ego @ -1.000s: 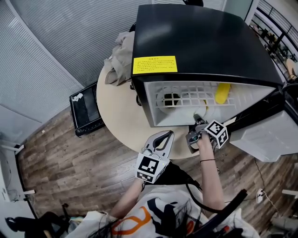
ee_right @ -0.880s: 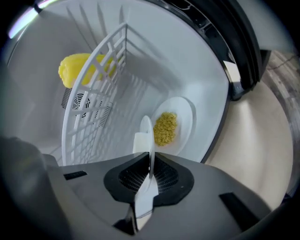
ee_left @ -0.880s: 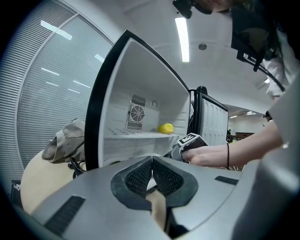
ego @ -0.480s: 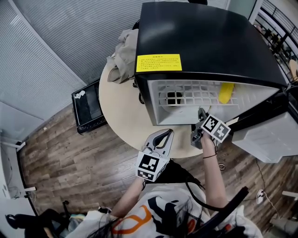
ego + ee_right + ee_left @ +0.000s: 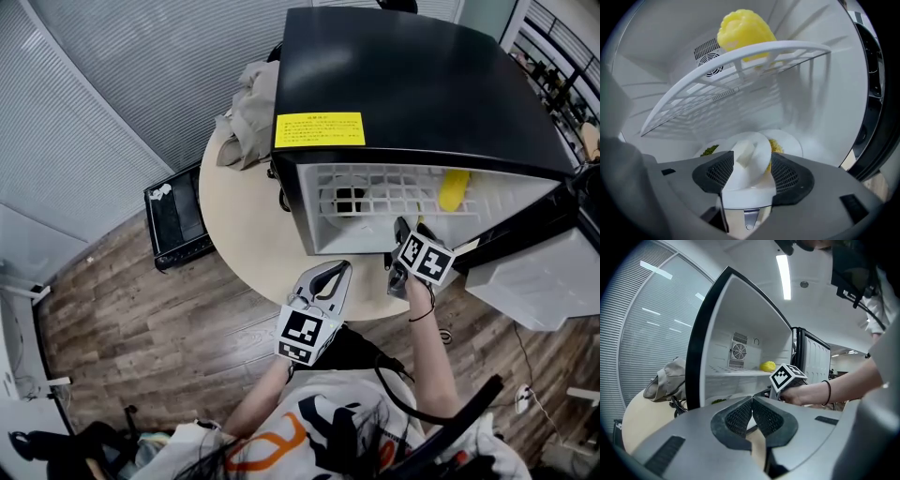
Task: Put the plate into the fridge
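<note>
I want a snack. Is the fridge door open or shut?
Open. The fridge shows its white inside and wire shelf, and the door stands swung out sideways.

Head view looks steeply down on the fridge [image 5: 412, 84]; both gripper views face into it, the right from closest.

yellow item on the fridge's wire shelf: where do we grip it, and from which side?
Grip the yellow item across its rounded middle, coming in level from the open front of the fridge. It rests on the wire shelf under the fridge's top, so a top approach looks blocked.
</note>
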A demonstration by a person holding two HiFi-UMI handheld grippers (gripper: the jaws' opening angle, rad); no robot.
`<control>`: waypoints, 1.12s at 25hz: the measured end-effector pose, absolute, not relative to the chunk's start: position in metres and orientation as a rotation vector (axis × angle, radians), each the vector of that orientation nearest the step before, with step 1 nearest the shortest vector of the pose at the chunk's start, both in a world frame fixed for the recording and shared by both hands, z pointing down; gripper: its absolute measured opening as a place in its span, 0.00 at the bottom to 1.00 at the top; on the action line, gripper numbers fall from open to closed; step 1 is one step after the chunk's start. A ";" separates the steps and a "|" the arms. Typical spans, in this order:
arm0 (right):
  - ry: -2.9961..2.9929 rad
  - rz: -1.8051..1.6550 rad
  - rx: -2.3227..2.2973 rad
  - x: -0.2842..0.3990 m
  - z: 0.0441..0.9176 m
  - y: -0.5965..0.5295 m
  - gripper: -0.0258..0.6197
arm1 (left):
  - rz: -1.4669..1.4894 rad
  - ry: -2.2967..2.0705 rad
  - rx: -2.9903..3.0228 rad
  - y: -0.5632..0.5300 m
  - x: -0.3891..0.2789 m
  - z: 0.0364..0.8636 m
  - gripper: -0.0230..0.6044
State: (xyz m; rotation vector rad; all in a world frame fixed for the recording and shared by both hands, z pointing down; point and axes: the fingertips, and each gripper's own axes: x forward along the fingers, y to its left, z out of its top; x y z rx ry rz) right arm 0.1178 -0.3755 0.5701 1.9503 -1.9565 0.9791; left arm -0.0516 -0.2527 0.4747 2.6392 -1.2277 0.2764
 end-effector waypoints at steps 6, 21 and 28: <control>-1.970 1.022 1.944 0.114 0.573 -0.372 0.41 | 0.267 -1.253 2.630 -0.257 -0.057 0.475 0.06; -2.198 1.068 1.876 0.089 0.529 -0.336 0.41 | 0.244 -1.250 2.665 -0.249 -0.057 0.462 0.06; -2.267 1.055 1.834 0.071 0.515 -0.307 0.41 | 0.236 -1.242 2.689 -0.237 -0.061 0.457 0.06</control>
